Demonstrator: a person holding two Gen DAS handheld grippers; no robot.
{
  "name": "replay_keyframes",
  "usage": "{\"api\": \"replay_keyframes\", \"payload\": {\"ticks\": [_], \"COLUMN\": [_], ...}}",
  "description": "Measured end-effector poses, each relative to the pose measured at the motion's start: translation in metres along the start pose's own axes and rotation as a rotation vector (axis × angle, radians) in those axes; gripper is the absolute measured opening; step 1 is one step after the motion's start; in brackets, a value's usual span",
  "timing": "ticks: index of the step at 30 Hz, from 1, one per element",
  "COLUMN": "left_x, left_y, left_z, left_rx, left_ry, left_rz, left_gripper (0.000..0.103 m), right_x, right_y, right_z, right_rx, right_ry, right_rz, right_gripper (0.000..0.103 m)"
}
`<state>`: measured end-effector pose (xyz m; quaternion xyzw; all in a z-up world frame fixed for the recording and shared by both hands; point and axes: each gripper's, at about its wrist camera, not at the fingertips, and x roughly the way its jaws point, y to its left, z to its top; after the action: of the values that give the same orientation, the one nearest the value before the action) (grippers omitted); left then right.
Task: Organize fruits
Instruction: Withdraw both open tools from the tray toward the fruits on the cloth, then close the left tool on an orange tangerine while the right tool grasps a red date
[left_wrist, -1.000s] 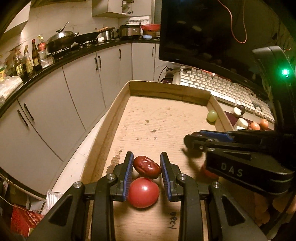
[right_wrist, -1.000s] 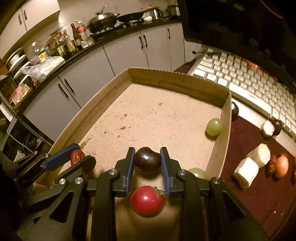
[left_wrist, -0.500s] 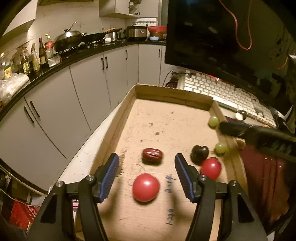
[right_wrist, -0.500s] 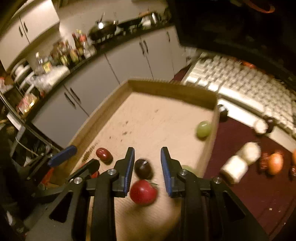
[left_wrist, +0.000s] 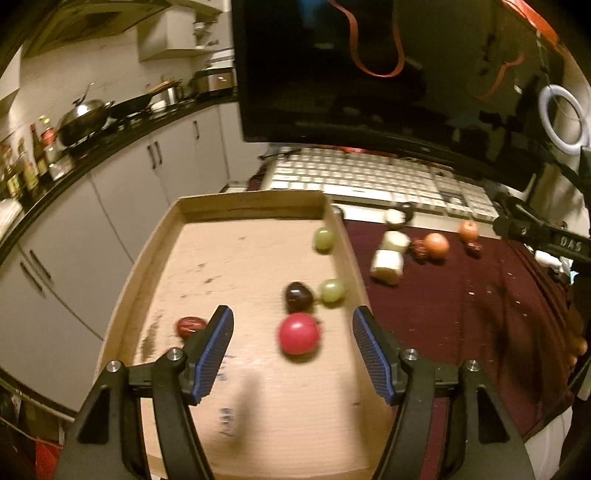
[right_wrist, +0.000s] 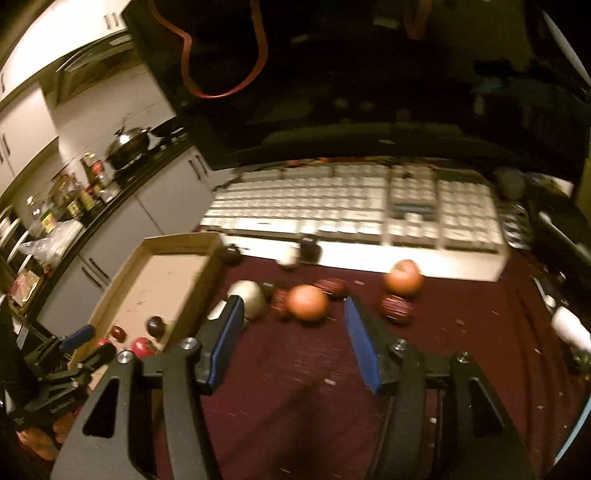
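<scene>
A: Where is the fruit?

B: Partly in the box (left_wrist: 347, 254), partly on the dark red cloth (left_wrist: 461, 295) beside it. In the box I count two green grapes (left_wrist: 324, 239), one dark plum (left_wrist: 297, 296), one red date (left_wrist: 190, 325) and one red tomato (left_wrist: 298, 333), with a second tomato showing only in the right view.

A: And on the cloth?

B: Two orange fruits (right_wrist: 307, 302), about three dates (right_wrist: 396, 308), two white chunks (left_wrist: 387, 261) and a few dark pieces near the keyboard (right_wrist: 351, 206). Blur makes that count unsure.

A: The grippers?

B: The left gripper (left_wrist: 291, 343) is spread wide and empty above the box, the tomato between its jaws. The right gripper (right_wrist: 291, 336) is also spread and empty, above the cloth, facing the nearer orange fruit.

A: What could go wrong?

B: The fruit is round, so a nudge from one jaw may roll it off. The nearer orange fruit touches a date, so the jaws may catch both.
</scene>
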<state>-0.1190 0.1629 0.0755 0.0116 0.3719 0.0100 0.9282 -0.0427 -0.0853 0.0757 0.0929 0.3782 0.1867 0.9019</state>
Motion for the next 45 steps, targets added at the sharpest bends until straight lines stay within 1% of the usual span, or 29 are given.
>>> {"api": "replay_keyframes", "payload": {"ticks": [3,4,7,11,14,16,18,20,22,24,25,30,34,39,40,42,45], "left_x": [0.002,0.005,0.014,0.031,0.043,0.053,0.064,0.071,0.074,0.078,0.082,0.105,0.119,0.133,0.135,0.137,0.138], "left_y": [-0.022,-0.032,-0.052,-0.083,-0.096,-0.101,-0.103,-0.103,-0.104,-0.109,-0.112,-0.13,-0.145,-0.15,-0.152,-0.156,-0.163], "left_z": [0.003,0.004,0.007,0.018,0.025,0.03,0.037,0.043,0.048,0.054,0.056,0.064,0.069,0.072,0.072,0.071,0.069], "left_rx": [0.051,0.069,0.1,0.142,0.164,0.175,0.18,0.183,0.181,0.195,0.207,0.246,0.294,0.333,0.344,0.363,0.392], "left_ry": [0.012,0.025,0.053,0.086,0.094,0.103,0.121,0.129,0.126,0.115,0.115,0.162,0.166,0.197,0.203,0.2,0.196], "left_rz": [-0.034,-0.058,-0.098,-0.142,-0.137,-0.133,-0.128,-0.126,-0.125,-0.13,-0.135,-0.172,-0.192,-0.221,-0.228,-0.222,-0.239], "left_gripper": [0.068,0.068,0.068,0.068,0.068,0.068,0.068,0.068,0.068,0.068,0.068,0.068,0.068,0.059,0.059,0.056,0.056], "right_x": [-0.003,-0.004,0.0,0.014,0.029,0.039,0.047,0.054,0.065,0.072,0.075,0.077,0.077,0.076,0.076,0.075,0.075], "right_y": [-0.018,-0.026,-0.045,-0.059,-0.059,-0.058,-0.058,-0.057,-0.058,-0.061,-0.063,-0.065,-0.064,-0.073,-0.075,-0.078,-0.078], "right_z": [-0.005,-0.006,-0.009,-0.01,-0.007,-0.004,0.0,0.003,0.005,0.005,0.005,0.002,0.001,0.002,0.003,0.003,0.003], "right_rx": [-0.005,-0.003,-0.002,-0.03,-0.084,-0.115,-0.135,-0.149,-0.154,-0.138,-0.129,-0.127,-0.134,-0.083,-0.073,-0.06,-0.061], "right_ry": [-0.002,0.002,0.023,0.064,0.104,0.123,0.132,0.147,0.164,0.174,0.18,0.162,0.15,0.149,0.15,0.149,0.147], "right_rz": [-0.027,-0.034,-0.052,-0.068,-0.084,-0.096,-0.087,-0.081,-0.081,-0.07,-0.064,-0.055,-0.05,-0.003,0.006,0.015,0.015], "right_gripper": [0.058,0.058,0.058,0.058,0.058,0.058,0.057,0.055,0.049,0.033,0.031,0.029,0.028,0.028,0.028,0.028,0.028]}}
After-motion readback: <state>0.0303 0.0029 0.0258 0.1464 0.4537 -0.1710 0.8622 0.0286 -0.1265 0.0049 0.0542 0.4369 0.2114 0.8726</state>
